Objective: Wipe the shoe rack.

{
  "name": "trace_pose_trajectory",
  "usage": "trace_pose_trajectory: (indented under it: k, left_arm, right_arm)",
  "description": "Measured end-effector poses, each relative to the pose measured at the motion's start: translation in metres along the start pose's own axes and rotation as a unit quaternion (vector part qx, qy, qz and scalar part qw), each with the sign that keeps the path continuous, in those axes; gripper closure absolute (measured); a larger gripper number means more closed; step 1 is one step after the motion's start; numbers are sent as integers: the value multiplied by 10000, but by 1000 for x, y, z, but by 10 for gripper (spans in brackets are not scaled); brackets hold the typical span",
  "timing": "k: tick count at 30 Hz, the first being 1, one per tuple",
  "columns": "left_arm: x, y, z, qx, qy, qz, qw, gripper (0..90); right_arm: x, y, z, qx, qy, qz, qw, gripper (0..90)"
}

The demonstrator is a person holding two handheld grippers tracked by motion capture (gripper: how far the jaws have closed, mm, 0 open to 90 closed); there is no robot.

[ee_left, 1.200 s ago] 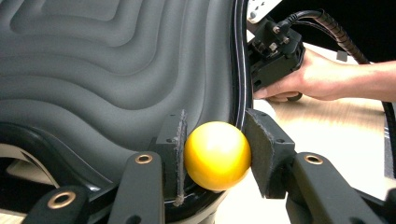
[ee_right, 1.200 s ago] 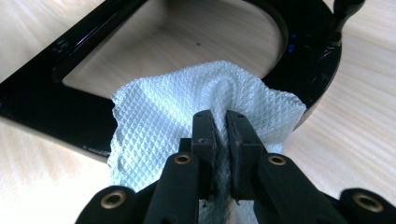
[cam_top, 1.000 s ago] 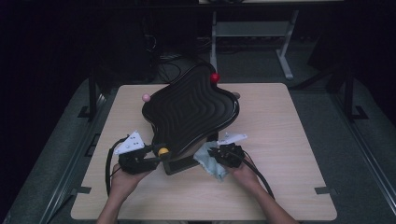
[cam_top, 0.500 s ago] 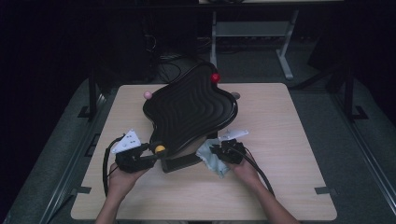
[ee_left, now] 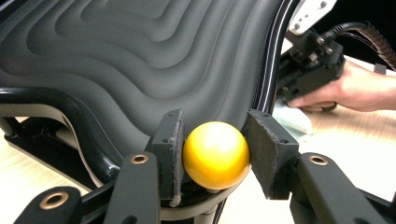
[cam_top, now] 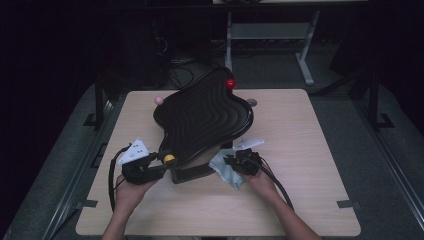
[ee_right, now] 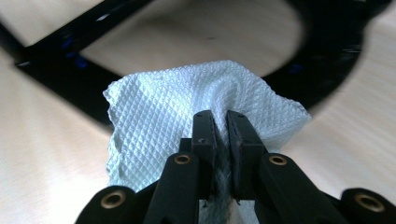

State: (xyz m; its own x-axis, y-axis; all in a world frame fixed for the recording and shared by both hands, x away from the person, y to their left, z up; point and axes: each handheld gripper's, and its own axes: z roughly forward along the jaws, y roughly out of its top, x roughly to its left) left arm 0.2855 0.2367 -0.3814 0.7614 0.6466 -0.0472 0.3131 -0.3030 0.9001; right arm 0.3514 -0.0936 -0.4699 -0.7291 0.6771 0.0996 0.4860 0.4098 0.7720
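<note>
A black wavy board (cam_top: 200, 117) stands tilted on a black base (cam_top: 192, 174) on the table. Ball knobs stick out at its rim: red (cam_top: 230, 83), pink (cam_top: 159, 100) and yellow (cam_top: 169, 158). My left gripper (cam_top: 162, 162) holds the yellow ball (ee_left: 215, 154). Both pads (ee_left: 173, 140) touch it, and the jaws have just been opening a little around it. My right gripper (cam_top: 231, 161) is shut on a pale crumpled cloth (ee_right: 163, 107), which lies on the table beside the base (cam_top: 225, 170).
The board's black frame (ee_right: 60, 60) lies just beyond the cloth. A small grey knob (cam_top: 251, 102) sits at the board's far right edge. The wooden tabletop (cam_top: 300, 150) is bare to the right. Cables trail from both grippers toward the front edge.
</note>
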Motion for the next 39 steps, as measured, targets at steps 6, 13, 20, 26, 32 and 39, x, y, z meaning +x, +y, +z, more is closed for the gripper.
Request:
trace_pose_trajectory:
  k: [6,13,20,26,32,39]
  left_arm:
    - [1,1,-2,-44,69,2,10000,538]
    - [-1,2,1,55,47,49,10000,561]
    - [-1,1,2,81,35,78,9999,600]
    - [-3,0,2,79,-103,156,9998,603]
    - [-4,0,2,59,-134,139,9998,603]
    - [-9,1,5,39,-211,206,9996,603]
  right_arm:
    - [0,4,1,-5,-63,-125,9999,819]
    - [2,5,2,-52,-46,-39,10000,820]
    - [-2,9,1,-79,-37,-24,10000,820]
    - [6,6,-1,33,151,-158,9998,820]
    - [5,6,-7,-86,82,-107,9999,819]
    - [-5,14,-8,-111,43,28,9999,820]
